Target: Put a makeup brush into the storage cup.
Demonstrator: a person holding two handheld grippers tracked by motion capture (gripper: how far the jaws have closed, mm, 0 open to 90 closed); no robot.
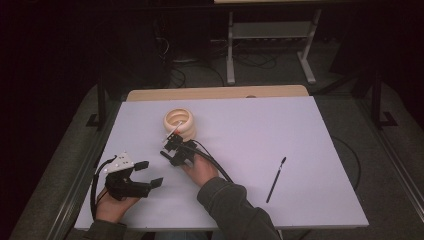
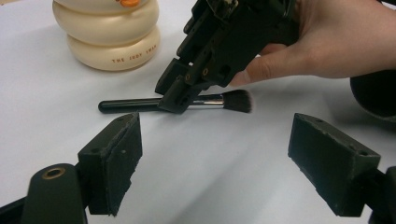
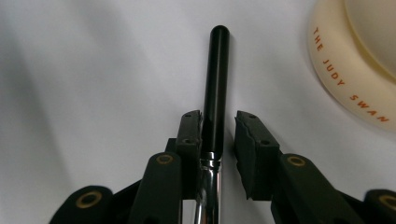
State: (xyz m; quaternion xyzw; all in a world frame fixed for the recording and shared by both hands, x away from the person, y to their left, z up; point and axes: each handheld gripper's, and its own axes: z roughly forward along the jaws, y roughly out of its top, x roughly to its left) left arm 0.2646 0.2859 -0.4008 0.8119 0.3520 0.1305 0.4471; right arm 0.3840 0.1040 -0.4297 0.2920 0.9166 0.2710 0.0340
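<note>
Black brush (image 2: pixel 173 102) lies flat on the desk (image 1: pixel 250 130) just beside the cream holder (image 1: pixel 180 123), its handle running lengthwise between the narrowed right tongs (image 3: pixel 218 135), one pad touching; the left tongs (image 2: pixel 215 158) wait wide, farther off.

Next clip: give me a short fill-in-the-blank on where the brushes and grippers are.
1. The right gripper has its jaws on either side of a makeup brush's black ____.
2. That brush lies flat on the white ____.
3. The left gripper's jaws stand wide ____ with nothing between them.
4. A second brush lies on the person's ____ side of the table, away from the cream ringed holder.

Missing words: handle; table; open; right
</note>
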